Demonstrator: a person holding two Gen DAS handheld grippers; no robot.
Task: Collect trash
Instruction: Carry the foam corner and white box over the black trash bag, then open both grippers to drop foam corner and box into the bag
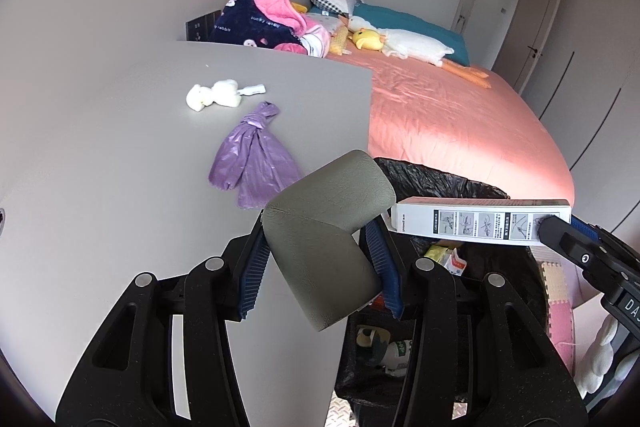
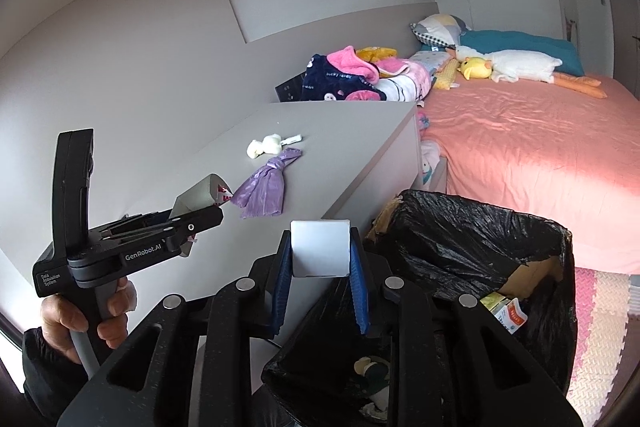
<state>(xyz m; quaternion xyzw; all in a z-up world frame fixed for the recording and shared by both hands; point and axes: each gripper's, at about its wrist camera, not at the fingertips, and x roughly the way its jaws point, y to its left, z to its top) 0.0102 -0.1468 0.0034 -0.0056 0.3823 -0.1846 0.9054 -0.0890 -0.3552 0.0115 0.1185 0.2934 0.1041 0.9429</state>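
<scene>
My left gripper (image 1: pixel 320 259) is shut on a grey L-shaped foam corner guard (image 1: pixel 328 227), held at the edge of the grey cabinet top (image 1: pixel 100 147). My right gripper (image 2: pixel 320 263) is shut on a long white carton (image 2: pixel 319 247) printed with pictograms (image 1: pixel 480 223). That carton hangs over the near rim of a trash bin lined with a black bag (image 2: pixel 460 223). The right wrist view shows the left gripper (image 2: pixel 200 217) side-on with the grey guard (image 2: pixel 196 197), a hand on its handle. A knotted purple plastic bag (image 1: pixel 256 159) and crumpled white tissue (image 1: pixel 214 95) lie on the cabinet.
The bin (image 1: pixel 432 179) holds several packets and scraps and stands between the cabinet and a bed with a pink sheet (image 1: pixel 460 127). Clothes, pillows and plush toys (image 1: pixel 400 43) pile at the bed's head. Foam floor mats (image 2: pixel 600 327) lie right of the bin.
</scene>
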